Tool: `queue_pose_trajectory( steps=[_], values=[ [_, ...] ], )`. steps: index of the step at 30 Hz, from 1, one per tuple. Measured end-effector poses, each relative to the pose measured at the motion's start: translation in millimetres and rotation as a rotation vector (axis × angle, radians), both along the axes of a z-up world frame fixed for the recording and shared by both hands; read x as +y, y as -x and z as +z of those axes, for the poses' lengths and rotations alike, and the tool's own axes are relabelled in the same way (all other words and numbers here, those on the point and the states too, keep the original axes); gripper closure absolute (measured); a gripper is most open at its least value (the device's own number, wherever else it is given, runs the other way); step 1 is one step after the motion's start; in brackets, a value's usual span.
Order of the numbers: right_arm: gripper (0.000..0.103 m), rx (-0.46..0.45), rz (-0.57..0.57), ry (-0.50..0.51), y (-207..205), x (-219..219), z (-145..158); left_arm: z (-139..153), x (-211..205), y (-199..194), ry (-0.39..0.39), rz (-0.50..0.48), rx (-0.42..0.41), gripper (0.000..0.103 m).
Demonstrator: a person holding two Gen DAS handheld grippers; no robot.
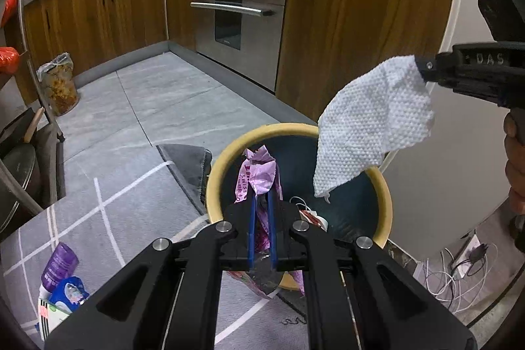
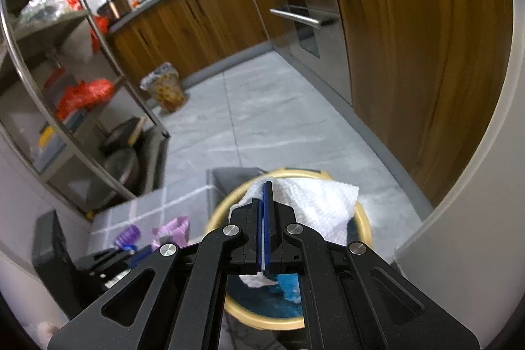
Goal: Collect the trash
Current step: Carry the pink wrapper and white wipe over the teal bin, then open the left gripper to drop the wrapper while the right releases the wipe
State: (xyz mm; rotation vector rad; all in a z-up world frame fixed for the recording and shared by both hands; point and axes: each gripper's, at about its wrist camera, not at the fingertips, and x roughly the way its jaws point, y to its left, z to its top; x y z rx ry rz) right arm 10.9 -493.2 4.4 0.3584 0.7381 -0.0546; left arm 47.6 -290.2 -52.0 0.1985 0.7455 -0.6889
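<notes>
The left gripper (image 1: 262,202) pinches a crumpled pink wrapper (image 1: 259,176) above a yellow-rimmed bin (image 1: 384,186) on the kitchen floor (image 1: 164,107), while the right gripper (image 2: 265,186) clamps a white paper towel (image 2: 321,205) over the same bin.

**Trash items above yellow-rimmed bin**

Noted: pink wrapper (image 1: 259,176), crumpled, printed, hanging upright over round bin (image 1: 226,153) with dark liner. White embossed paper towel (image 1: 370,127), draped loosely, suspended above bin's far rim. Small scraps (image 1: 311,215) lying inside.
</notes>
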Motion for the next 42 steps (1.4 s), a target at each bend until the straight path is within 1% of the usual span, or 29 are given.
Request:
queue_pose_trajectory(
  steps=[9,13,16,20,24,29,31,33,37,38,39,40,41,42],
  values=[
    [0.101,0.07,-0.028,-0.012,-5.2,-11.4,-26.7,-12.7,-15.8,-3.2,-0.016,-0.021,0.007,0.097],
    [0.101,0.081,-0.041,-0.027,-5.3,-14.8,-32.4,-19.5,-25.0,-2.9,-0.03,-0.044,0.016,0.097],
    [0.101,0.098,-0.04,-0.046,-6.6,-16.3,-38.5,-23.4,-31.2,-4.0,-0.036,-0.055,0.027,0.097],
    [0.101,0.133,-0.022,-0.035,-10.0,-14.6,-47.0,-31.9,-38.6,-7.5,-0.059,-0.073,0.04,0.097],
    [0.101,0.153,-0.008,-0.017,-10.7,-14.0,-48.9,-39.5,-43.5,-8.8,-0.083,-0.076,0.042,0.097],
    [0.101,0.156,0.001,-0.017,-11.0,-13.2,-48.1,-39.3,-44.6,-7.5,-0.078,-0.072,0.027,0.095],
    [0.101,0.156,0.003,-0.014,-11.1,-13.2,-48.1,-39.0,-44.1,-7.1,-0.079,-0.07,0.02,0.093],
    [0.101,0.155,0.002,-0.009,-11.0,-13.8,-47.5,-39.0,-42.3,-6.5,-0.076,-0.062,0.017,0.087],
    [0.101,0.136,-0.004,-0.017,-9.6,-15.5,-44.0,-38.4,-39.1,-6.3,-0.068,-0.048,0.019,0.086],
    [0.1,0.131,-0.005,-0.016,-9.2,-15.5,-43.0,-37.6,-38.3,-6.3,-0.068,-0.044,0.014,0.083],
    [0.099,0.129,-0.006,-0.016,-9.1,-15.5,-42.7,-36.7,-37.7,-5.8,-0.067,-0.041,0.011,0.078],
    [0.095,0.124,-0.007,-0.017,-8.8,-15.4,-41.9,-35.9,-36.5,-5.4,-0.063,-0.037,0.009,0.075],
    [0.091,0.117,-0.007,-0.015,-8.5,-15.0,-41.1,-34.7,-34.9,-5.4,-0.057,-0.032,0.007,0.069],
    [0.089,0.109,-0.007,-0.01,-8.1,-14.4,-39.7,-34.0,-33.6,-5.4,-0.053,-0.027,0.003,0.065]
  ],
)
